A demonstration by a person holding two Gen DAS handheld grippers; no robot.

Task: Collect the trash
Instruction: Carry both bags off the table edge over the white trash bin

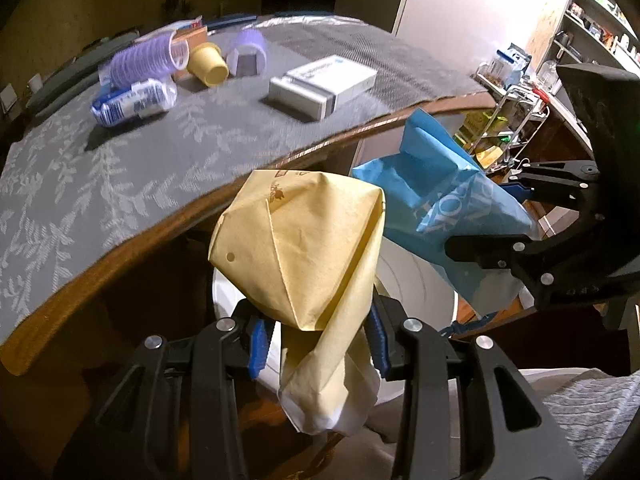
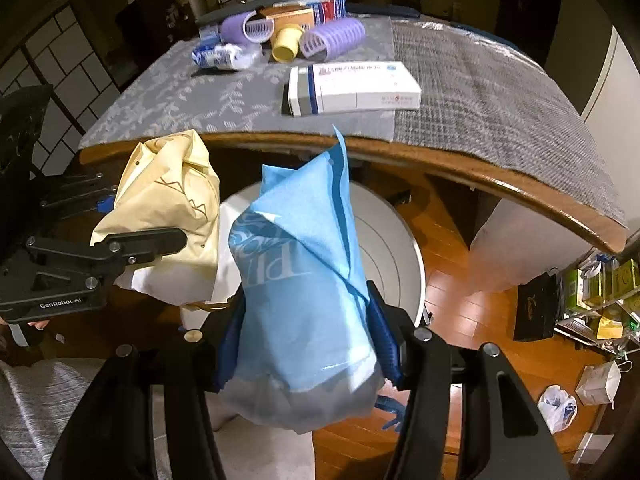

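My left gripper [image 1: 318, 340] is shut on a crumpled yellow paper bag [image 1: 304, 248], which sticks up between its blue pads. Beside it, my right gripper [image 2: 308, 344] is shut on a folded blue paper bag [image 2: 304, 280]. Both bags hang just off the table's front edge, over a round white bin [image 2: 384, 232] on the floor. The right gripper and its blue bag [image 1: 448, 200] show at the right of the left wrist view. The left gripper and its yellow bag [image 2: 168, 208] show at the left of the right wrist view.
On the grey patterned tablecloth [image 1: 132, 184] lie a white medicine box [image 2: 352, 88], a yellow cup [image 2: 286, 42], purple hair rollers [image 2: 332, 40] and a crushed plastic bottle [image 2: 224, 56]. A wire rack [image 2: 600, 300] and small bags [image 2: 560, 404] stand on the wooden floor at right.
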